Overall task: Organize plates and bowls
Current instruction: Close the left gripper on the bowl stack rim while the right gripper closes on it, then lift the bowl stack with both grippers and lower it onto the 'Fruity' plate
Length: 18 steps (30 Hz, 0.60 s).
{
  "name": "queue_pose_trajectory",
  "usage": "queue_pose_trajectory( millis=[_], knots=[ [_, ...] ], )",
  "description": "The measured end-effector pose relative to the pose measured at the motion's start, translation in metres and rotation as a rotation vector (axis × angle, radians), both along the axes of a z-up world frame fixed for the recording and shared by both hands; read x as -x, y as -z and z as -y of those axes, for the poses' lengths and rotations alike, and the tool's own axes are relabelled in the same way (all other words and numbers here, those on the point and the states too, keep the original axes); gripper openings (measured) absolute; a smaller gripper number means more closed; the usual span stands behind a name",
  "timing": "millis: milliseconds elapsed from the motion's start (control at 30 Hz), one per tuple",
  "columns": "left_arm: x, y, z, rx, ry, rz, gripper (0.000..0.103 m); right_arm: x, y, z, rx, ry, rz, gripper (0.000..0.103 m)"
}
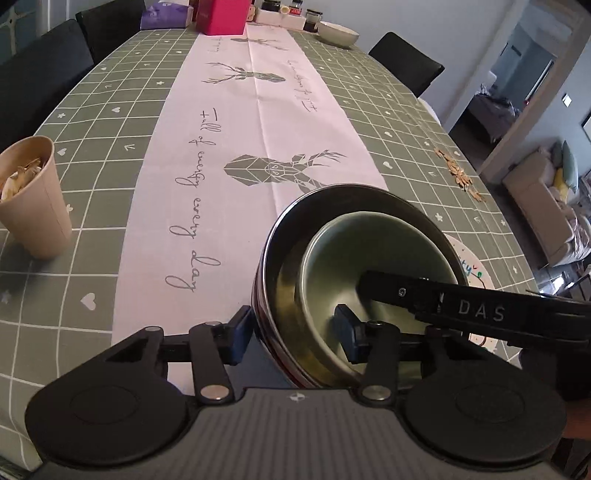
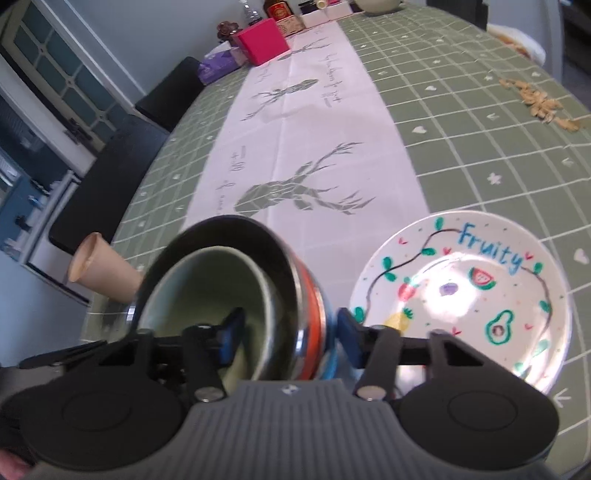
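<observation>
A steel bowl (image 1: pixel 284 266) with an orange and blue outer band holds a smaller green bowl (image 1: pixel 369 243) near the table's front edge. My left gripper (image 1: pixel 295 330) straddles their near wall, one pad outside the steel and one inside the green bowl with a small gap, so it stands open. A finger (image 1: pixel 406 295) of the right gripper reaches into the green bowl from the right. In the right wrist view, my right gripper (image 2: pixel 290 330) is shut on the walls of the steel bowl (image 2: pixel 280 251) and green bowl (image 2: pixel 207 280). A painted "Fruity" plate (image 2: pixel 461 295) lies just right of them.
A paper cup (image 1: pixel 33 199) with scraps stands to the left. Seed shells (image 1: pixel 458 173) lie scattered near the right edge. A cream bowl (image 1: pixel 338 33), a pink box (image 1: pixel 221 16) and jars sit at the far end. Dark chairs line both sides.
</observation>
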<state>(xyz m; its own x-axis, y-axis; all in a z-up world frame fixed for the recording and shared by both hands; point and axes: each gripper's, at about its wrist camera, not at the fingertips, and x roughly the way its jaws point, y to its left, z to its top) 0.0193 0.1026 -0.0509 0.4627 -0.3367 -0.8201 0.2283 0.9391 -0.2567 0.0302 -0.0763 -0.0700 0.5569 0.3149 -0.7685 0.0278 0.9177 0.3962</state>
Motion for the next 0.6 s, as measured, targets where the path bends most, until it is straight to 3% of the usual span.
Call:
queue_pose_trajectory(
  millis=[133, 400, 600],
  knots=[
    [-0.007, -0.002, -0.005, 0.020, -0.048, -0.049, 0.043, 0.000, -0.001, 0.003, -0.014, 0.016, -0.020, 0.043],
    [-0.015, -0.013, 0.001, -0.058, -0.059, -0.140, 0.043, -0.004, 0.000, 0.001, -0.069, 0.024, -0.106, 0.043],
    [-0.020, -0.024, 0.014, -0.064, -0.033, -0.177, 0.043, -0.002, -0.014, 0.005, -0.019, 0.008, -0.111, 0.042]
  ],
)
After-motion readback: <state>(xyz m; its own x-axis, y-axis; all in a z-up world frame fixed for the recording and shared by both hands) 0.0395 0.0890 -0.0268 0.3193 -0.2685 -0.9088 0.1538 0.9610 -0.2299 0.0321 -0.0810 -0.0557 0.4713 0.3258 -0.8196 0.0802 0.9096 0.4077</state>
